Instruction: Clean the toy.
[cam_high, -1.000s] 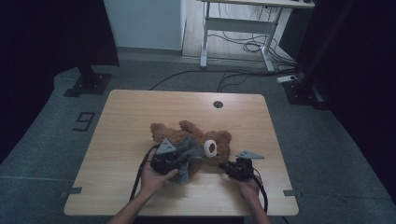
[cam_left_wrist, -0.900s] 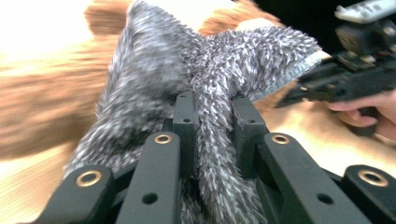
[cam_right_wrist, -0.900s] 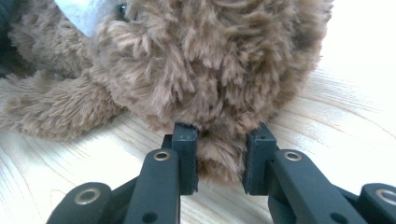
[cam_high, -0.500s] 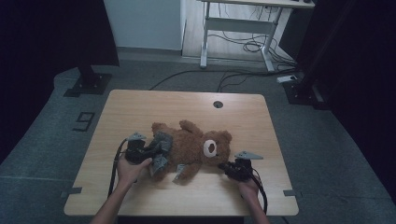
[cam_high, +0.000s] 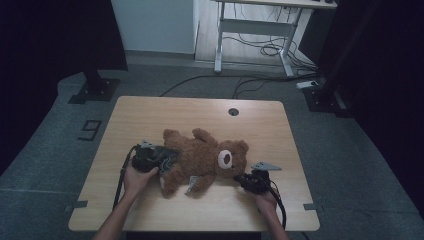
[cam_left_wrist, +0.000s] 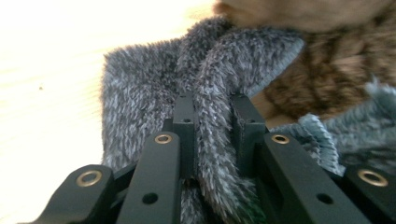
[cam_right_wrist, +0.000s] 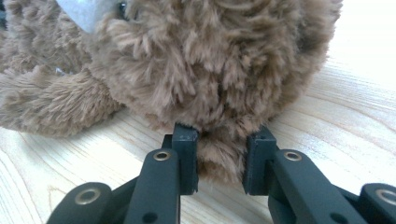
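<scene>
At the centre of the high view a brown teddy bear (cam_high: 207, 160) lies on the wooden table (cam_high: 150, 112), the left gripper (cam_left_wrist: 212, 121) pinching a fold of its grey fuzzy garment (cam_left_wrist: 140, 88) while the right gripper (cam_right_wrist: 219, 154) clamps fur at its head.

The high view looks forward and down from above the person's side, taking in the whole bench (cam_high: 150, 112) from a distance. The left gripper view looks along its jaws, very close to grey cloth (cam_left_wrist: 140, 93). The right gripper view looks along its jaws, close and low over the bench, at the bear (cam_right_wrist: 210, 60). All three views share the bear (cam_high: 205, 157).
</scene>
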